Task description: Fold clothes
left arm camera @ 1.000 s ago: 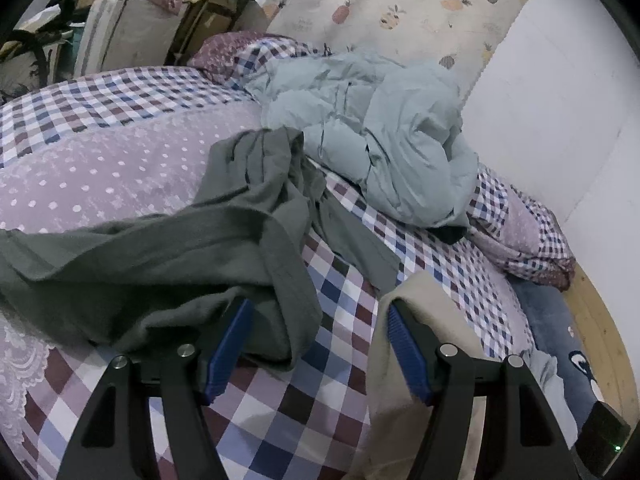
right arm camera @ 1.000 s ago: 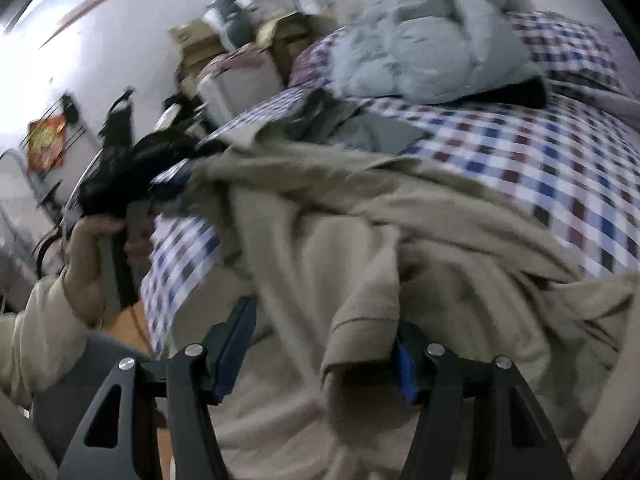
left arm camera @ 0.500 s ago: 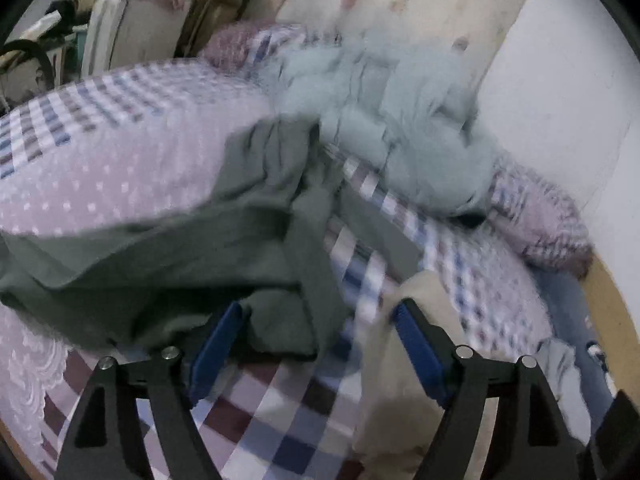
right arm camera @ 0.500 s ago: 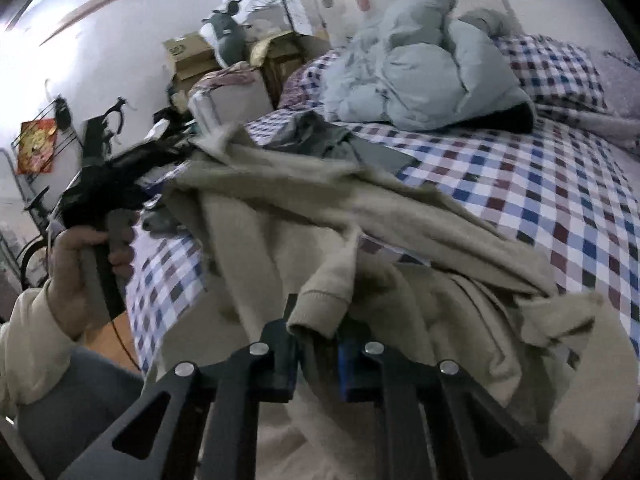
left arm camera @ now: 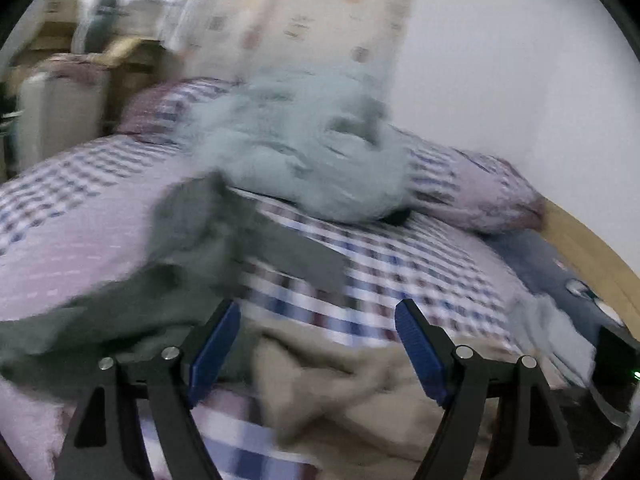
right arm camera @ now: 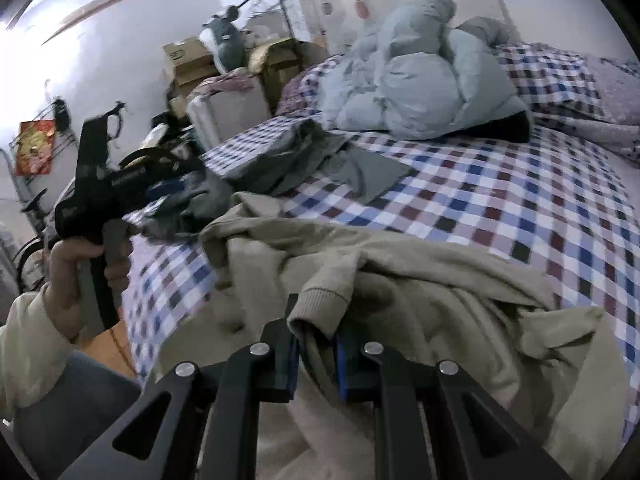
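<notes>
The bed with the checked blue, maroon and white cover (right arm camera: 500, 208) carries everything. The crumpled beige knitted sweater (right arm camera: 420, 280) lies at its near edge, spread in loose folds, one sleeve with a ribbed cuff (right arm camera: 320, 300) turned toward the camera. It looks soft, thick and rather light; I judge it will sag and slide when lifted, so it is better to take it at firm edges such as the cuff, the hem or the shoulder seams. Behind it lies a dark grey-green soft garment (right arm camera: 304, 156), also unfolded, and further back a pale blue puffy jacket (right arm camera: 416, 84).

The right hand-held gripper (right arm camera: 316, 360) has just been closing, and its jaws stand narrow, clamped on the sleeve just below the cuff. The left hand-held gripper (left arm camera: 316, 344) has just been opening; its jaws stand wide with nothing pressed between them, above the sweater's other side.
</notes>
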A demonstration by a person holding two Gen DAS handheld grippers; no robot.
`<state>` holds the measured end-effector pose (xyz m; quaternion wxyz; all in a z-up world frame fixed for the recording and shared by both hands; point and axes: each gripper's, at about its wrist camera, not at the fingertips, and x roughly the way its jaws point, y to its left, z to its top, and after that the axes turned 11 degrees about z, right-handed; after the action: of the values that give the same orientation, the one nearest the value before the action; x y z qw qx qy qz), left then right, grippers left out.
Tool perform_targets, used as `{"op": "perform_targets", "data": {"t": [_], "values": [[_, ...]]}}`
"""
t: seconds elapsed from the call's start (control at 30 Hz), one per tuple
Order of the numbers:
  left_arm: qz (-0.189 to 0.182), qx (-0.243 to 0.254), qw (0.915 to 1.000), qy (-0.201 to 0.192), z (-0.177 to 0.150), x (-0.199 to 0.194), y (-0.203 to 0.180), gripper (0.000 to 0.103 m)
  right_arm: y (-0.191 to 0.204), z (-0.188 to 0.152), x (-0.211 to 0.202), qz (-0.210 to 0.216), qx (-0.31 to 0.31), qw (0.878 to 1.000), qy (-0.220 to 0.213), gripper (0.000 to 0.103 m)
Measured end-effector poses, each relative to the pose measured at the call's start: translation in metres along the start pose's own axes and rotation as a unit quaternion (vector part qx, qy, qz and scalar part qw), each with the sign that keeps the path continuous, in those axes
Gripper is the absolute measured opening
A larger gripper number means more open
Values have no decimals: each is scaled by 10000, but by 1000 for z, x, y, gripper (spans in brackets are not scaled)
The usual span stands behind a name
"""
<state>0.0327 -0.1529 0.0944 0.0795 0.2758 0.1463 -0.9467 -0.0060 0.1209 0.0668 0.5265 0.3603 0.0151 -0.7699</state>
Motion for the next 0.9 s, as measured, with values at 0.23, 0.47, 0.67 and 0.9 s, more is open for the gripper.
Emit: {"op": "perform_targets", "data": {"t": [0.23, 0.47, 0.67, 0.9], "values": [[-601, 845, 9937, 429, -13, 30, -47, 83, 20, -13, 7, 518, -466, 9968, 384, 12], [-937, 1034, 9847, 1045, -26, 74, -61, 83, 26, -27, 1, 951, -605, 9914, 659, 11], [-833, 1582, 9762, 1225, -41, 80, -84, 47, 19, -34, -3, 897, -510, 9920, 728, 11], [-725, 1130, 9874, 836, -27, 68, -75, 2, 18, -32, -4, 767, -469, 9938, 650, 11]]}}
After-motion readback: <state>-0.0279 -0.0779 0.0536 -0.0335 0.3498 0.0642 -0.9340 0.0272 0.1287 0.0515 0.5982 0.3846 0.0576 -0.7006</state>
